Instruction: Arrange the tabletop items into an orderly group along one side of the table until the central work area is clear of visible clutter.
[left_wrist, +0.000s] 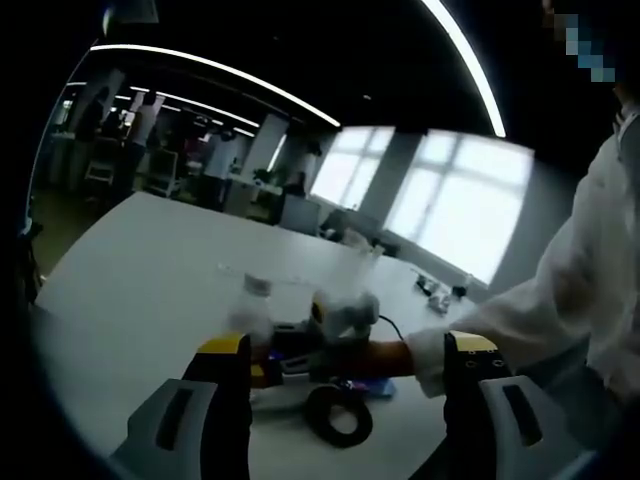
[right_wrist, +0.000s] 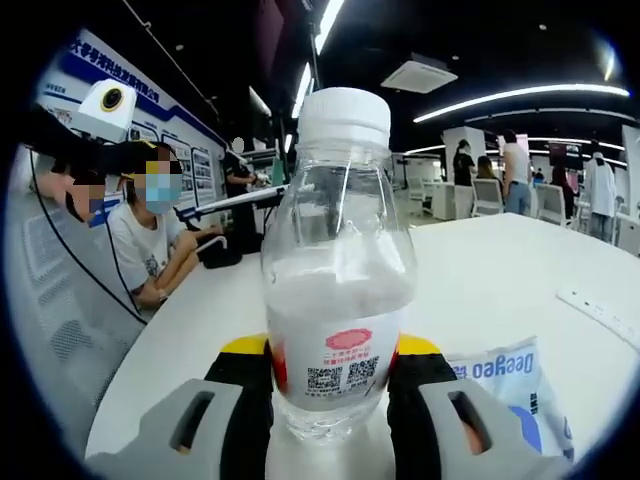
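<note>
Water bottle (right_wrist: 338, 270) stands upright between your right gripper (right_wrist: 330, 375) jaws, which are clamped on its lower body, long axis vertical, white cap up. A blue-and-white packet (right_wrist: 510, 385) lies just beside it on the table (right_wrist: 480, 270); bare table lies beyond. Your left gripper (left_wrist: 345, 375) jaws are apart, holding nothing. Ahead of them: a black tape roll (left_wrist: 338, 415), then a blurred clutter pile (left_wrist: 310, 330), with bare table past it.

Clear bottle (right_wrist: 338, 270) — white cap, red-marked label.
</note>
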